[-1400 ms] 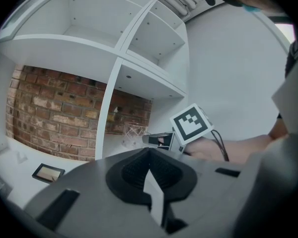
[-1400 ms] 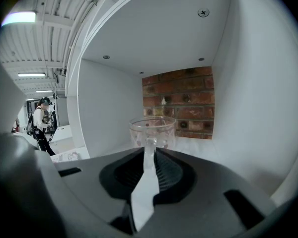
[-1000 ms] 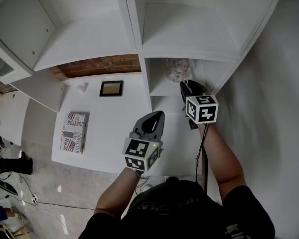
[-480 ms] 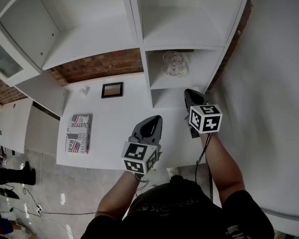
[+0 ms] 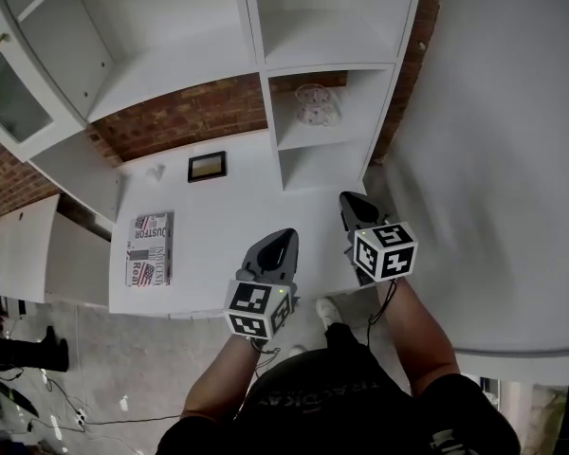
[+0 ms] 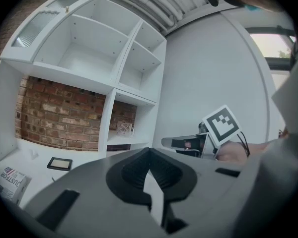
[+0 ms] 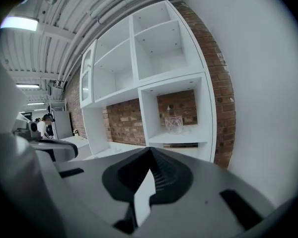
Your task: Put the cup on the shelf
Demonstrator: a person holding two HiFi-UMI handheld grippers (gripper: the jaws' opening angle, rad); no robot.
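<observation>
A clear patterned glass cup (image 5: 315,105) stands upright on the middle board of the narrow white shelf (image 5: 327,131), in front of bare brick. The same cup (image 7: 173,124) shows ahead in the right gripper view, and small and far off as the cup (image 6: 124,128) in the left gripper view. My right gripper (image 5: 347,201) is shut and holds nothing; it sits well back from the shelf, over the counter's right end. Beside it, my left gripper (image 5: 284,239) is also shut with nothing in it, lower over the counter's front edge.
On the white counter (image 5: 228,226) lie a small dark picture frame (image 5: 207,166), a flag-printed book (image 5: 148,251) and a tiny white object (image 5: 156,171). A glass-door cabinet (image 5: 9,102) is at the far left. A plain white wall (image 5: 493,140) closes the right side.
Both grippers have drawn back from the shelf toward the person; the right one was close under the cup a second ago. The cup stays on its board. The head view has backed away.
</observation>
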